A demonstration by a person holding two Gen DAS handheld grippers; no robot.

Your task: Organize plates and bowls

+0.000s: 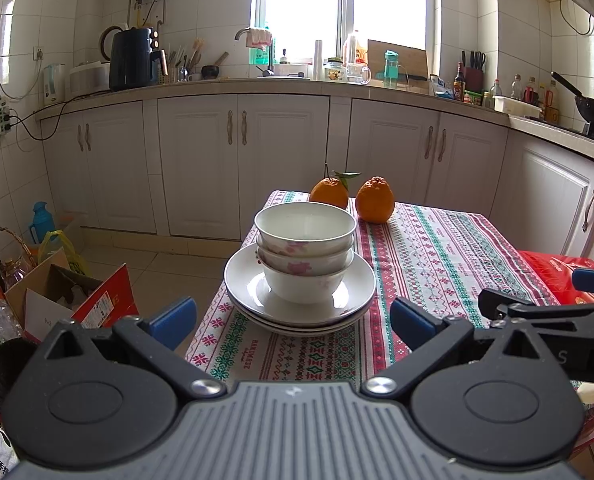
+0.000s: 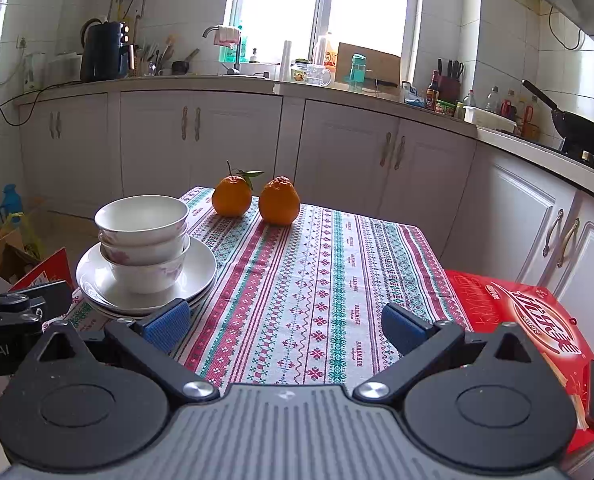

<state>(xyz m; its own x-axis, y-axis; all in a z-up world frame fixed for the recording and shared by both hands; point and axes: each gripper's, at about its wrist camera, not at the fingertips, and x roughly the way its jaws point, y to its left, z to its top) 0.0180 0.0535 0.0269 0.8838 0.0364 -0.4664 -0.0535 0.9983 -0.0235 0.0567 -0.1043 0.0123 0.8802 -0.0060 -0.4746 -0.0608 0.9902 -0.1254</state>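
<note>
Striped tablecloth (image 1: 437, 248), three floral white bowls (image 1: 305, 240) nested, stacked plates (image 1: 253, 292) beneath

Your left gripper (image 1: 293, 322) and right gripper (image 2: 285, 326) both sit level, side by side, jaws spread wide, gripping nothing.

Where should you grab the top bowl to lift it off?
Probably by its rim. The top bowl is nested in the other bowls, so only its rim and upper wall show. One finger inside, one outside, coming down from above on the near side. The left gripper is open and facing it.
</note>
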